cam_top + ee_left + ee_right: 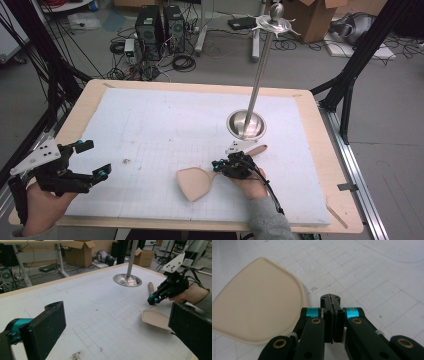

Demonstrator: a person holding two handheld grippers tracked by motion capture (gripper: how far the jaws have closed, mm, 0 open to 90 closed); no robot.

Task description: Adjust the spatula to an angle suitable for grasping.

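Observation:
A beige wooden spatula (pixel 195 182) lies flat on the white gridded mat (pixel 165 125), with its broad blade toward the front and its handle (pixel 259 149) running back to the right. My right gripper (pixel 218 165) hovers low over the handle's neck, shut, with nothing between its pads. In the right gripper view the closed tips (pixel 330 300) point down at the mat just right of the blade (pixel 257 300). My left gripper (pixel 97 157) is held near the mat's left edge with its jaws wide open and empty. The left gripper view shows the spatula (pixel 155 317) and the right gripper (pixel 152 300) farther off.
A metal stand with a round dish base (pixel 246 125) and a tall pole with hooks at the top (pixel 274 22) rises at the back right of the mat. The wooden table edge (pixel 340 200) frames the mat. Black frame posts, cables and boxes stand on the floor beyond.

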